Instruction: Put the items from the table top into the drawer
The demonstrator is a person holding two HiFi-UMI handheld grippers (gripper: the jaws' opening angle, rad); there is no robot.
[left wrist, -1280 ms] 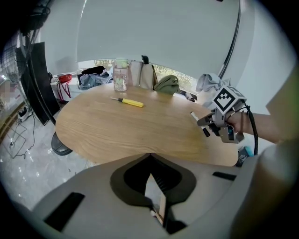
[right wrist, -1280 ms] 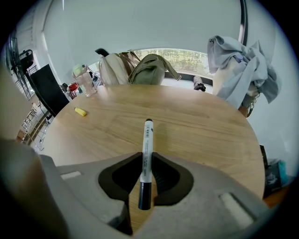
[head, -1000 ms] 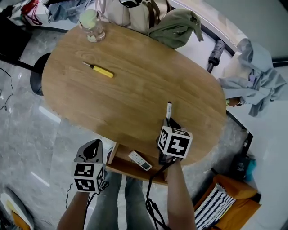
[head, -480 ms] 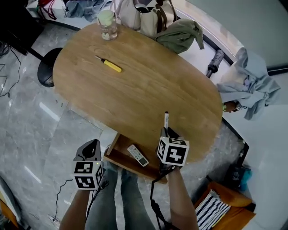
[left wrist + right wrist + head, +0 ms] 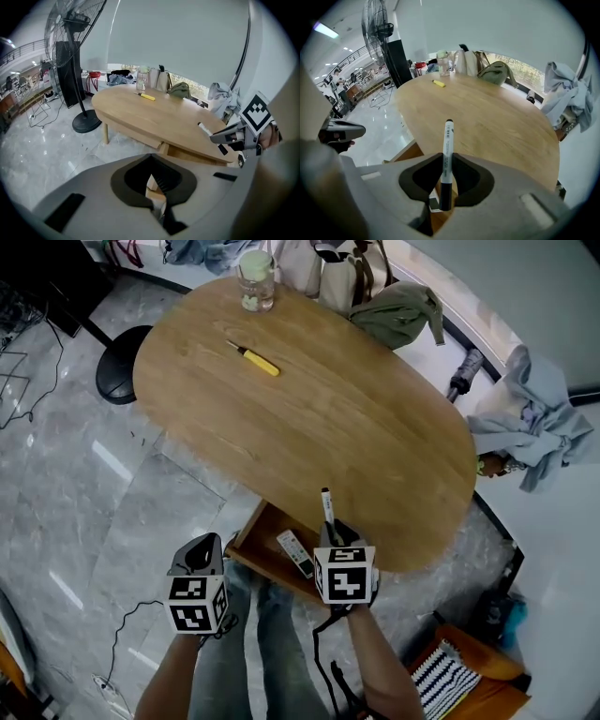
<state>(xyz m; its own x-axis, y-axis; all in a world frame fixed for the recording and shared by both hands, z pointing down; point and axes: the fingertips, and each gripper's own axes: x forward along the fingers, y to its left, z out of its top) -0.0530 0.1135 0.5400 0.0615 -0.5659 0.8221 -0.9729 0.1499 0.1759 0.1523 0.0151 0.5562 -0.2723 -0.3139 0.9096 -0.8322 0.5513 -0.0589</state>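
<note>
My right gripper [image 5: 331,532] is shut on a white marker with a black cap [image 5: 327,510], which sticks up from between the jaws [image 5: 447,140]. It hangs at the near rim of the oval wooden table [image 5: 375,427], over the open wooden drawer [image 5: 255,545]. A white remote-like item [image 5: 295,553] lies in the drawer. My left gripper [image 5: 199,547] is shut and empty, over the floor to the drawer's left. A yellow-handled screwdriver [image 5: 257,360] and a glass jar [image 5: 256,281] rest at the table's far end.
Bags and a green cloth [image 5: 401,311] crowd the table's far edge. A fan on a black round base [image 5: 119,377] stands to the left, and a heap of clothes [image 5: 525,427] to the right. The person's legs [image 5: 272,652] are below the drawer. Cables trail on the floor.
Both grippers have drawn back toward the near end of the table. The right one, still holding the marker, has rolled and moved from over the tabletop to over the open drawer.
</note>
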